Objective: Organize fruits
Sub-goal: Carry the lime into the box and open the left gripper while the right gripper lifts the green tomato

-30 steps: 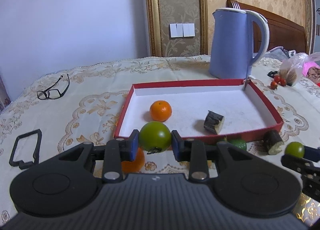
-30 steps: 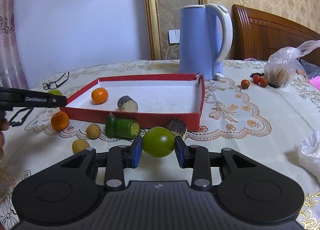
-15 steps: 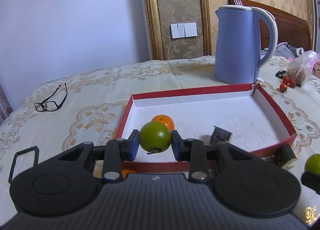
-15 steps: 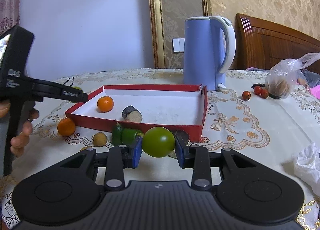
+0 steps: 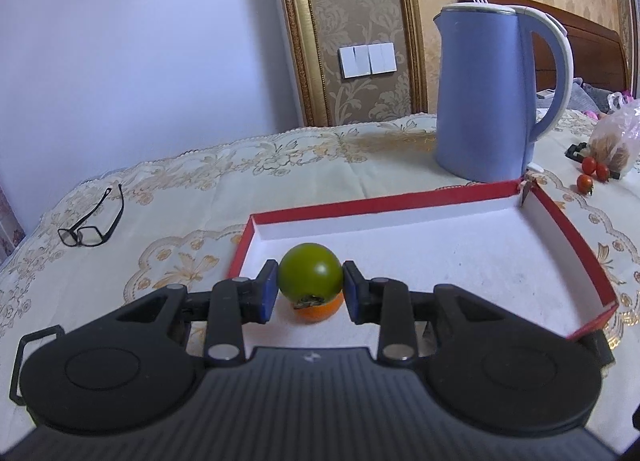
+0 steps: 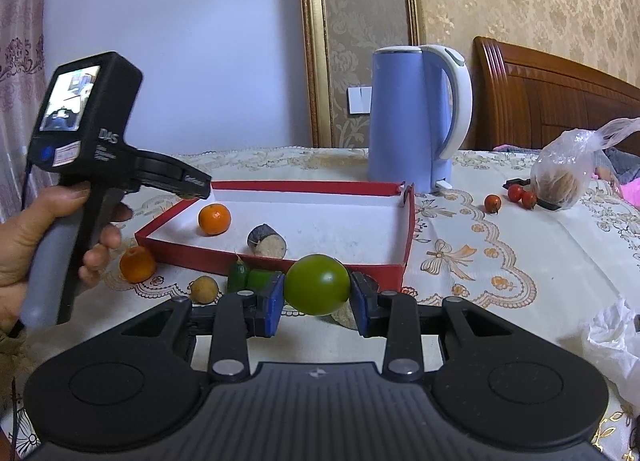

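In the left wrist view my left gripper [image 5: 308, 285] is shut on a round dark-green fruit [image 5: 310, 271]. It hangs over the near left part of the red tray [image 5: 400, 203], just above an orange [image 5: 320, 312] lying inside. In the right wrist view my right gripper [image 6: 317, 295] is shut on a second green fruit [image 6: 318, 289], in front of the tray's [image 6: 304, 185] near wall. That view shows the orange [image 6: 215, 219] and a dark cut piece [image 6: 267, 241] in the tray. The left gripper's [image 6: 192, 183] nose reaches over the tray's left corner, held by a hand [image 6: 24, 237].
Outside the tray's front wall lie another orange [image 6: 137, 264], a small yellowish fruit [image 6: 204, 289] and green pieces [image 6: 248, 279]. A blue kettle [image 6: 416, 117] stands behind the tray. Cherry tomatoes [image 6: 493, 203] and a plastic bag [image 6: 568, 177] lie right, glasses [image 5: 90, 221] far left.
My left gripper has carried its green fruit forward from before the tray's front wall to over the tray, above the orange. The right gripper has kept almost still with its fruit.
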